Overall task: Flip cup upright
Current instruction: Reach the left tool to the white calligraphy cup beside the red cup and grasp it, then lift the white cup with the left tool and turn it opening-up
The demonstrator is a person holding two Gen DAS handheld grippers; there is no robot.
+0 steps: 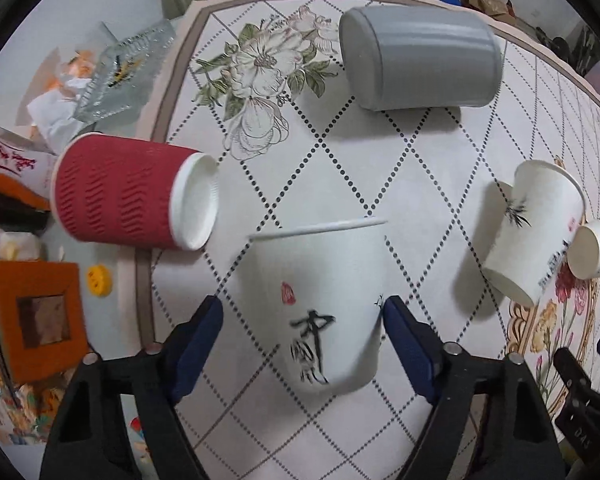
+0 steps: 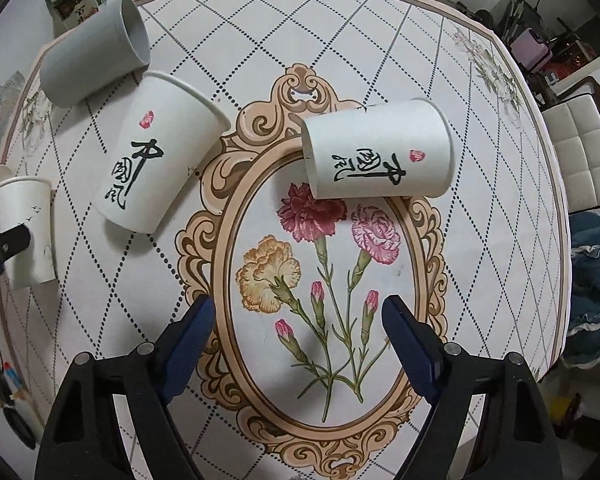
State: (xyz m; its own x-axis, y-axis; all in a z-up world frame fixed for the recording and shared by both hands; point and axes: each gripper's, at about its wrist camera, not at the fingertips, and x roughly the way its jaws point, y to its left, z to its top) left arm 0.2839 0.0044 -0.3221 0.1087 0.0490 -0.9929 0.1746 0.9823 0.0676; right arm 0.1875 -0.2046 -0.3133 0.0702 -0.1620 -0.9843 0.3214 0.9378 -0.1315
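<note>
In the left wrist view a white paper cup (image 1: 324, 300) with black calligraphy stands upright between the fingers of my left gripper (image 1: 302, 316). The jaws are wide open, with a gap on the left side and the right pad close to the cup wall. The same cup shows at the far left of the right wrist view (image 2: 26, 236). My right gripper (image 2: 298, 316) is open and empty above the flower medallion. Two more white paper cups lie on their sides (image 2: 160, 152) (image 2: 376, 152).
A grey cup (image 1: 420, 58) lies on its side at the back. A red ripple cup (image 1: 136, 196) lies on its side at the left table edge. A glass dish (image 1: 128, 68) and clutter sit beyond the table's left edge. A white chair (image 2: 580, 152) stands at the right.
</note>
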